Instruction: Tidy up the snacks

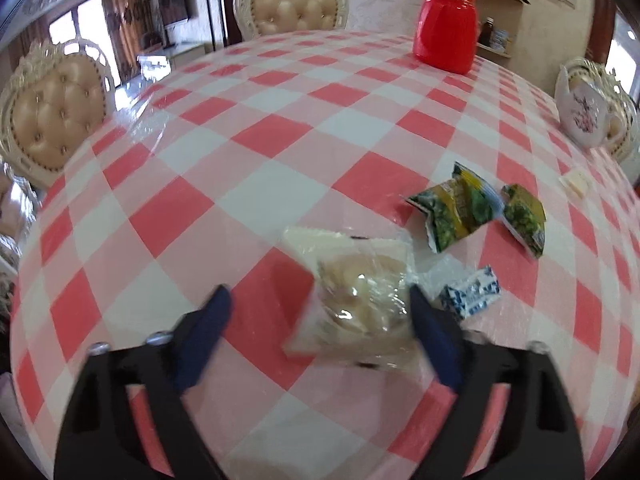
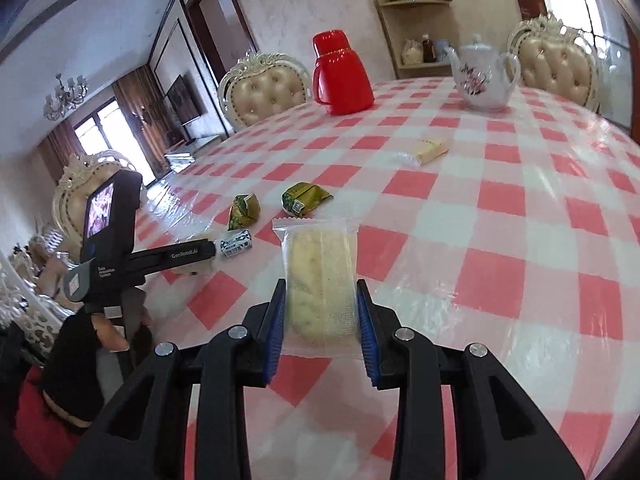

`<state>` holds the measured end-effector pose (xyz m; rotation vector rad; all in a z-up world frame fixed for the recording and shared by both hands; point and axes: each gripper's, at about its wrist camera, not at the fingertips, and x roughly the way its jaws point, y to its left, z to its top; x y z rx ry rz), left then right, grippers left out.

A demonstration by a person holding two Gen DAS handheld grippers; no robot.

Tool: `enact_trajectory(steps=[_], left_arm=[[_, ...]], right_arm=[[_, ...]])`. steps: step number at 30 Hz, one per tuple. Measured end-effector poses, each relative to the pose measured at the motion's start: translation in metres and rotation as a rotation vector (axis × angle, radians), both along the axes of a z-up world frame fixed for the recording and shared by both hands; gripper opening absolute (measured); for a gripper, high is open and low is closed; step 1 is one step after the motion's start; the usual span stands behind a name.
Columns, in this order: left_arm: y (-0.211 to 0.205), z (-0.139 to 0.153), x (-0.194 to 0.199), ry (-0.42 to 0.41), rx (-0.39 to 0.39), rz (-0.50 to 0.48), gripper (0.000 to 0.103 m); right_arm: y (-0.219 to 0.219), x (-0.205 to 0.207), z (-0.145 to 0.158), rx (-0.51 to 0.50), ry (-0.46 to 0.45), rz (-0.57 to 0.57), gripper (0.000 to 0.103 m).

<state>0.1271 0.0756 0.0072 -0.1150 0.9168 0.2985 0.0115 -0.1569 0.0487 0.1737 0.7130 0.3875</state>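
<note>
The right hand-held gripper (image 2: 322, 320) pinches a clear crinkly wrapper holding an oblong pale cake (image 2: 320, 280) between ribbed blue pads. The left hand-held gripper (image 1: 320, 320) is spread around a round pastry in glossy film (image 1: 360, 300) lying on the plastic-covered checked tabletop (image 1: 260, 140), beside green foil packets (image 1: 456, 212).

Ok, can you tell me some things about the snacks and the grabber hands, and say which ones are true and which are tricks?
1. The right gripper is squeezing a clear-wrapped pastry. True.
2. The left gripper is shut tight on a snack. False: its fingers are wide apart around a pale wrapped snack.
3. The red thermos stands upright on the table. True.
4. The two green packets are stacked. False: they lie side by side.
5. The teapot is blue. False: white with flowers.
</note>
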Motion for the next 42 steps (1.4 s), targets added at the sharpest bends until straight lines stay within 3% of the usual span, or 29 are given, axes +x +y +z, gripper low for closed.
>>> enact_trajectory(steps=[1,3,7,12,17,22,24,31,42], left_arm=[[-0.003,0.0,-0.001,-0.005,0.002,-0.021,0.066],[-0.008,0.001,-0.001,-0.002,0.016,-0.04,0.063],[-0.008,0.003,-0.008,-0.033,-0.028,-0.09,0.044],[-0.014,0.009,-0.037,-0.096,-0.205,-0.159,0.041],[-0.064,0.017,-0.071,-0.163,-0.316,-0.295,0.042],[-0.133,0.025,-0.091,-0.205,-0.172,-0.42,0.041],[-0.142,0.025,-0.095,-0.21,-0.144,-0.441,0.041],[-0.123,0.024,-0.102,-0.207,-0.238,-0.391,0.041],[-0.133,0.029,-0.16,-0.251,-0.197,-0.407,0.041]], right_arm=[[0.003,-0.001,0.0,0.008,0.004,0.004,0.033],[0.005,-0.003,-0.002,0.009,0.005,0.009,0.033],[0.0,-0.006,-0.008,-0.008,0.022,-0.03,0.033],[-0.016,-0.002,-0.009,0.017,0.029,-0.082,0.033],[-0.021,-0.001,-0.009,0.042,0.04,-0.085,0.033],[-0.034,-0.001,-0.012,0.032,0.056,-0.141,0.033],[-0.042,-0.003,-0.012,0.035,0.055,-0.168,0.033],[-0.063,-0.023,-0.013,0.055,0.044,-0.232,0.033],[-0.081,-0.094,-0.008,0.058,0.026,-0.244,0.033]])
